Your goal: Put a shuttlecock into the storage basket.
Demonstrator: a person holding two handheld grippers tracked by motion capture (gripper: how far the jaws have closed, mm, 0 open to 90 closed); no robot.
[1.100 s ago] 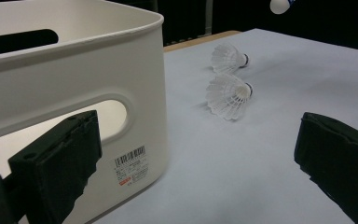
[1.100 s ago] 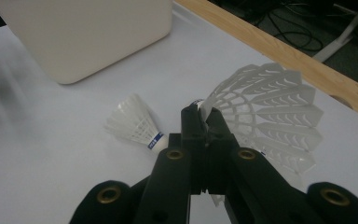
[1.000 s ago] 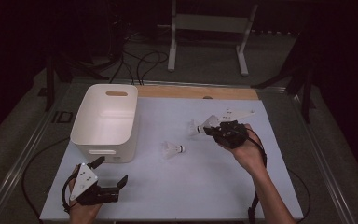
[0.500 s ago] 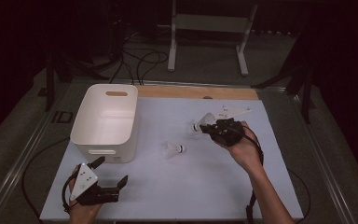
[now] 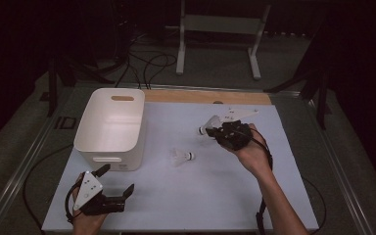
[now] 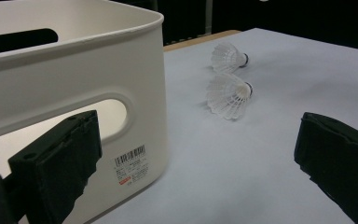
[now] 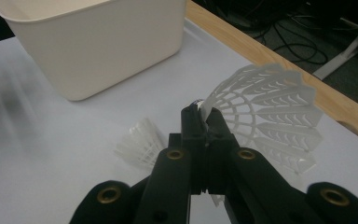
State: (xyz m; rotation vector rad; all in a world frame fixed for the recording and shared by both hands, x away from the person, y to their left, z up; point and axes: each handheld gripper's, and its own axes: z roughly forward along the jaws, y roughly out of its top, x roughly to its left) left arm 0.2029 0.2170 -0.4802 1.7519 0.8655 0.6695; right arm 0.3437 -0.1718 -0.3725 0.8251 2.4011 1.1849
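One shuttlecock (image 7: pixel 265 112) pinched by its skirt in the right claw (image 5: pixel 214 130), lifted over the desk (image 5: pixel 274 196), not yet in the white bin (image 5: pixel 108 128); second shuttlecock (image 5: pixel 181 156) left lying; left claw (image 5: pixel 115 181) spread, idle near the bin

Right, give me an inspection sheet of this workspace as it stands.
Surface: white table top, wooden strip along the far edge.
Job's things: one shuttlecock pinched by its skirt in the right gripper; second shuttlecock lying mid-table; white bin at left, inside hidden.
Clutter: nothing seen.
Grippers: right shut on shuttlecock; left gripper open, near front edge beside bin.
Cables: one trails from each gripper; more on the floor.
Surroundings: dark room, white stand behind the table.
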